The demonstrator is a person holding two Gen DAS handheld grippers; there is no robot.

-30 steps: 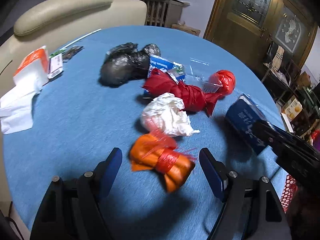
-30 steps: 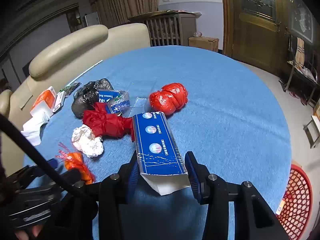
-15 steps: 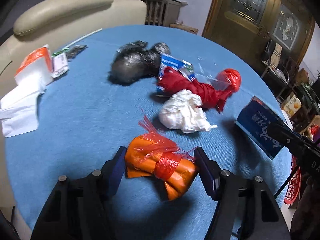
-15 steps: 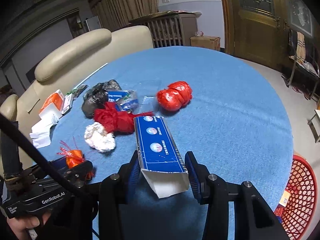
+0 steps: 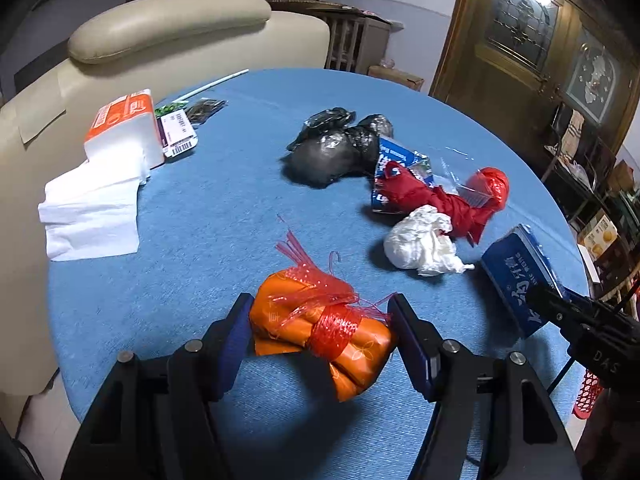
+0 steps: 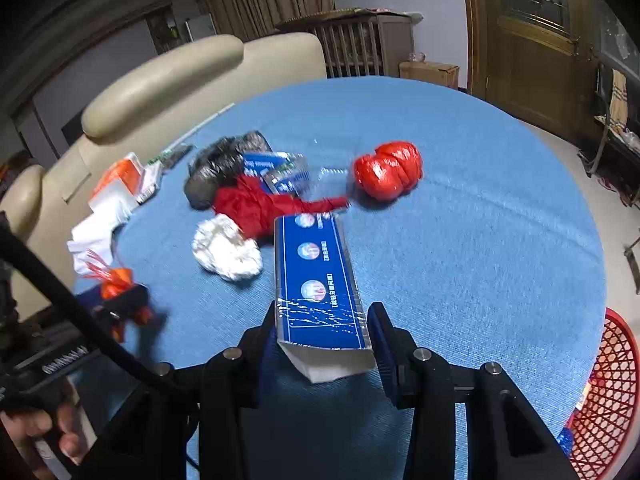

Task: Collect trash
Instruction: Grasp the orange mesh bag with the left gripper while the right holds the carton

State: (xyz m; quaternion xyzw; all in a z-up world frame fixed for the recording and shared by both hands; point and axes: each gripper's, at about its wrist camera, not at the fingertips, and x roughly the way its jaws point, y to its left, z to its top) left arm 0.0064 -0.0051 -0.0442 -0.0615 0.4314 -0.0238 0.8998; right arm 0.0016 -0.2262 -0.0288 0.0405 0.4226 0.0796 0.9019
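Left hand-held gripper (image 5: 320,330) tilts down toward the blue surface (image 5: 224,216) at the bottom centre of its own view, its two blue pads pinching the orange bundle (image 5: 320,330) tied with red netting, one pad against each end. Right hand-held gripper (image 6: 323,334) also slants downward at the bottom centre of its view and clamps the near end of a long blue carton (image 6: 318,280), which sticks out ahead of the pads with its far end raised toward the middle of the frame. At the lower left of the right wrist view, a hand (image 6: 38,436) grips the left tool's handle. More trash lies on the surface past both tools: a white crumpled wad (image 5: 422,246), a red knotted bag (image 5: 432,200), a black bag (image 5: 332,152) and a round red bundle (image 6: 390,170). A red mesh basket (image 6: 604,400) sits at the lower right edge of the right wrist view, beyond the surface rim.
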